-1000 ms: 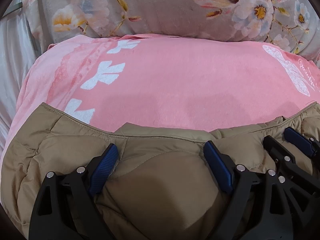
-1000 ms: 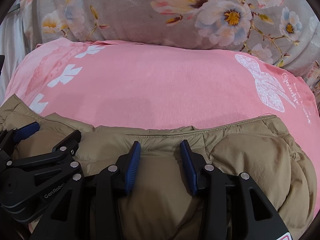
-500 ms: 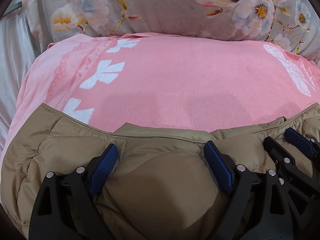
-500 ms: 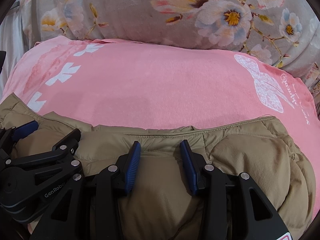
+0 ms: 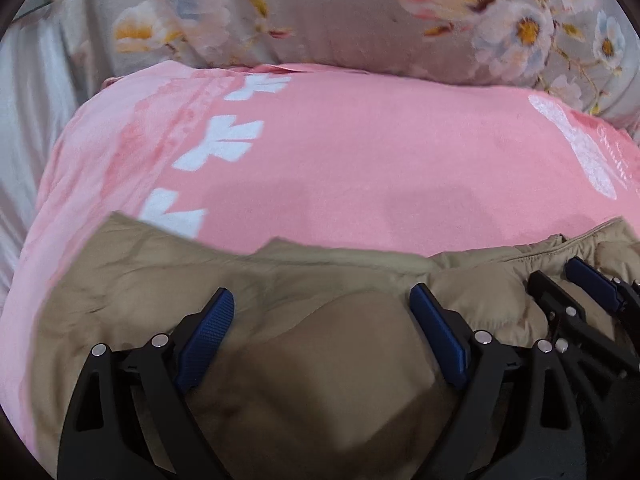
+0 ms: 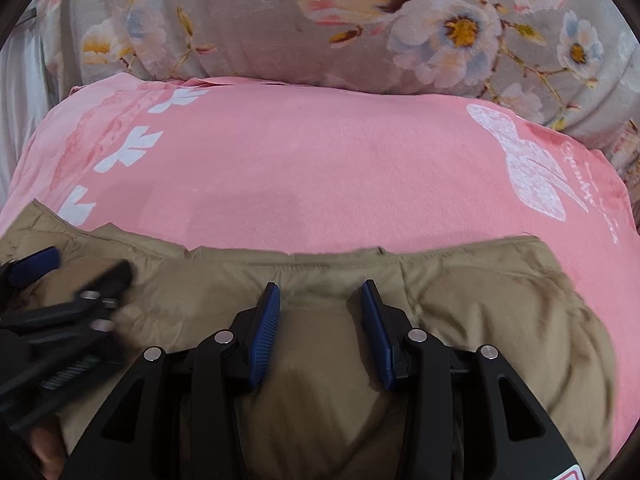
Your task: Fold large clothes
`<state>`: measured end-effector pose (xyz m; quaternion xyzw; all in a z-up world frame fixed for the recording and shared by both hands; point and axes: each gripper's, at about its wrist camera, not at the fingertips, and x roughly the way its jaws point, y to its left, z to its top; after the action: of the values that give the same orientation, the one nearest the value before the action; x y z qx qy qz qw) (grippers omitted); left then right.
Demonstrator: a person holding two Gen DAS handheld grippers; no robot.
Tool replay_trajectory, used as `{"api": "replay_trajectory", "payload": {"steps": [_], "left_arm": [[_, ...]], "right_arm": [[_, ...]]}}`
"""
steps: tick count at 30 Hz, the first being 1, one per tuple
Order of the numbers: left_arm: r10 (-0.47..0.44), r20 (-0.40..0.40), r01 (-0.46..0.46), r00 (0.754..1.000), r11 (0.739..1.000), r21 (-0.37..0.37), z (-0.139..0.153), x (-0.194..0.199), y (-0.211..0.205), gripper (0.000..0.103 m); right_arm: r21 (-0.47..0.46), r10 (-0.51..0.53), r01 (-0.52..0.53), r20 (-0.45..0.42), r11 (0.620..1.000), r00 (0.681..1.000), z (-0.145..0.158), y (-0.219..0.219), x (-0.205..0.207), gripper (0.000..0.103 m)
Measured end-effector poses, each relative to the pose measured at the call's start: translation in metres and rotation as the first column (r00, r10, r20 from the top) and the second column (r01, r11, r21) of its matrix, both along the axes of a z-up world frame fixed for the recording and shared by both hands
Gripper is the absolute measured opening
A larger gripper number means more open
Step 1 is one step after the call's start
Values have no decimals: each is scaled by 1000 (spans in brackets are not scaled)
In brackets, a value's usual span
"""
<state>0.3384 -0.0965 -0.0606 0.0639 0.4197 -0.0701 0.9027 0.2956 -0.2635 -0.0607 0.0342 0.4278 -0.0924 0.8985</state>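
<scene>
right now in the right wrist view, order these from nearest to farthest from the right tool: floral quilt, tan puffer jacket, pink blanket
1. tan puffer jacket: directly under and between the right tool fingers.
2. pink blanket: spread just beyond the jacket's far edge.
3. floral quilt: bunched along the top, behind the blanket.

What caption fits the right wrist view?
Right gripper part-open over a tan padded jacket on a pink blanket, left gripper alongside.

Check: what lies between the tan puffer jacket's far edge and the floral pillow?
Only the pink blanket, otherwise bare, lies between the tan puffer jacket and the floral pillow. Both wrist views show it.
</scene>
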Motion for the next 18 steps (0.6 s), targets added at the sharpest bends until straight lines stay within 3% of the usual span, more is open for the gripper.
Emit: {"api": "replay_trajectory", "payload": {"steps": [2,6,11,18], "left_arm": [[9,28,-8,1000,999,-52,21,-15,27,91],[86,61,-83,994,996,-45,38,-22,73,93],[158,-23,-159,987,987,-38,6,-12,109,95],[172,21,-171,985,983,-69,-8,-20,110,98]], "right_arm": [[49,11,-14,48,999,999,19,6,-20,41],[72,80,-88,101,994,992,41,44,-51,40],[15,99,-101,100,995,990,18,73,-62,41],[-30,84,-81,113,996,990,3,74,-65,42]]}}
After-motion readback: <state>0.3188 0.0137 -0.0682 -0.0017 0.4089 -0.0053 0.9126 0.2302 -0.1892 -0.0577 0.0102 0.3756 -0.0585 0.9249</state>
